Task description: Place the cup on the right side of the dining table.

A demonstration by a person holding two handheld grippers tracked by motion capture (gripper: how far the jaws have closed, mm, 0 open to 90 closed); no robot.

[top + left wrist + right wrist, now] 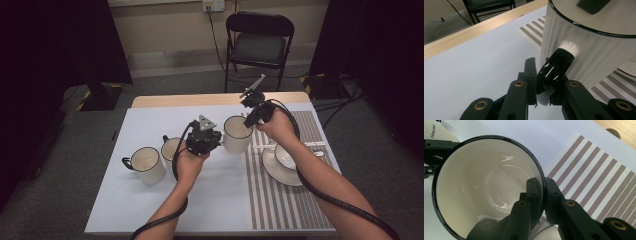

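Observation:
A white ribbed mug [236,134] with a black rim and black handle stands near the middle of the table, at the left edge of the striped placemat [280,200]. My left gripper [218,140] is shut on the mug's handle [556,67], which sits between the jaws of the left gripper [546,75] beside the mug's wall [599,55]. From above and behind, my right gripper [251,121] is shut on the mug's rim. In the right gripper view one jaw of that gripper [542,188] is inside the empty mug [486,185] and the other is outside.
Two more white mugs [147,165] [170,148] stand left of my left hand. A cup on a saucer [285,160] and a spoon [312,145] lie on the placemat [594,177] under my right forearm. A black chair [257,42] stands beyond the table.

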